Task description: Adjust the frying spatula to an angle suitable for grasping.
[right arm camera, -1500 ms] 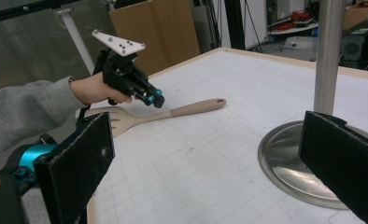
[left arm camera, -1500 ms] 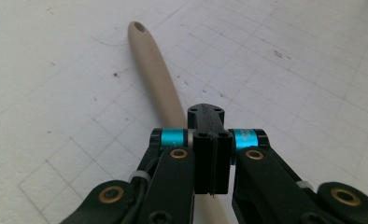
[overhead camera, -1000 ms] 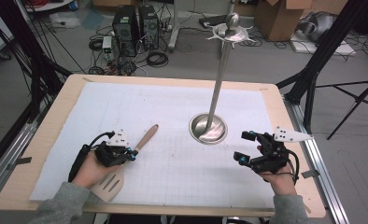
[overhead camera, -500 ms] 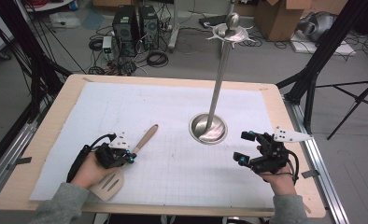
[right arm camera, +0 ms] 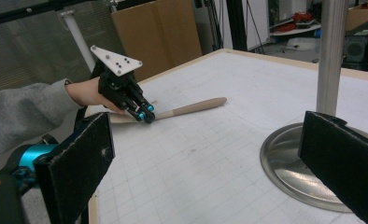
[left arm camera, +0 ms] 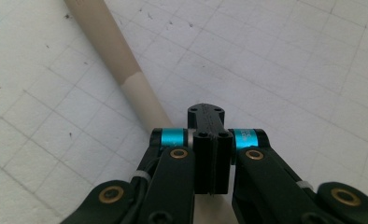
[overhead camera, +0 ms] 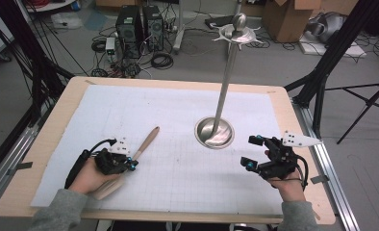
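Lying unmarked by left gripper (overhead camera: 130, 165): wooden spatula (overhead camera: 142, 147)

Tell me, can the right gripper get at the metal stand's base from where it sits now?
Probably yes. The right gripper has its jaws open, aimed toward the stand's base, with only bare gridded paper between; the wooden spatula lies off by the left gripper.

the counter (overhead camera: 48, 144) has a pale wooden top with a white gridded sheet (overhead camera: 178, 115) on it. behind it the grey floor (overhead camera: 187, 62) carries two black computer towers (overhead camera: 139, 21), many loose cables (overhead camera: 161, 60) and cardboard boxes (overhead camera: 286, 19). black frame legs (overhead camera: 332, 53) stand at both sides.
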`<state>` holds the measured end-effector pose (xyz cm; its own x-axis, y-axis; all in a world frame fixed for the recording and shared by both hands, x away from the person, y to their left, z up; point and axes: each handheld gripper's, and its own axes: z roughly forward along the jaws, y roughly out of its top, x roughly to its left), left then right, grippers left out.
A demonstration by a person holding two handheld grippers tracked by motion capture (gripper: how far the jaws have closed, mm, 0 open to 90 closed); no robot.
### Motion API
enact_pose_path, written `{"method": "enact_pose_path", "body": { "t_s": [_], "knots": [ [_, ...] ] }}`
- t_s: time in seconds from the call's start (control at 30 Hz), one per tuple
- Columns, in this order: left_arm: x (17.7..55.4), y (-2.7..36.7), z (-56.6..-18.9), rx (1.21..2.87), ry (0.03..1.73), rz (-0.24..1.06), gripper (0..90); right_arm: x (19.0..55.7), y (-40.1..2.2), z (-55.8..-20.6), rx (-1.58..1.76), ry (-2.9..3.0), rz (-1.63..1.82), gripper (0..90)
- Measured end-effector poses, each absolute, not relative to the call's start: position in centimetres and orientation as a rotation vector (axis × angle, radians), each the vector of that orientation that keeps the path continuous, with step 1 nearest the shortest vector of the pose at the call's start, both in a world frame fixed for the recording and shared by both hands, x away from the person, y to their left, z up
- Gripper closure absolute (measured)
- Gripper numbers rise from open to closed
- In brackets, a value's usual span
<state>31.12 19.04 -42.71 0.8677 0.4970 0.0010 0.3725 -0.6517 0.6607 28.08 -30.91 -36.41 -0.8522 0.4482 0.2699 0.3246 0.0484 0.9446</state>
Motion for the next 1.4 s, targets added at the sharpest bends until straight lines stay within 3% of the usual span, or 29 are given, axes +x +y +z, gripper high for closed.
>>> {"method": "enact_pose_path", "body": {
  "t_s": [0.63,1.0,1.4],
  "knots": [
    [31.7,20.8,-42.5,2.399,0.63,0.311,90.0,28.0,-31.1,-36.5,0.82,2.199,1.936,2.5],
    [33.6,21.7,-41.1,2.165,0.804,0.286,90.0,28.0,-30.9,-36.5,0.824,2.206,1.928,2.6],
    [36.2,21.2,-42.9,2.2,0.91,0.3,90.0,27.5,-31.4,-36.6,0.834,2.199,1.915,2.6]
  ]
}}
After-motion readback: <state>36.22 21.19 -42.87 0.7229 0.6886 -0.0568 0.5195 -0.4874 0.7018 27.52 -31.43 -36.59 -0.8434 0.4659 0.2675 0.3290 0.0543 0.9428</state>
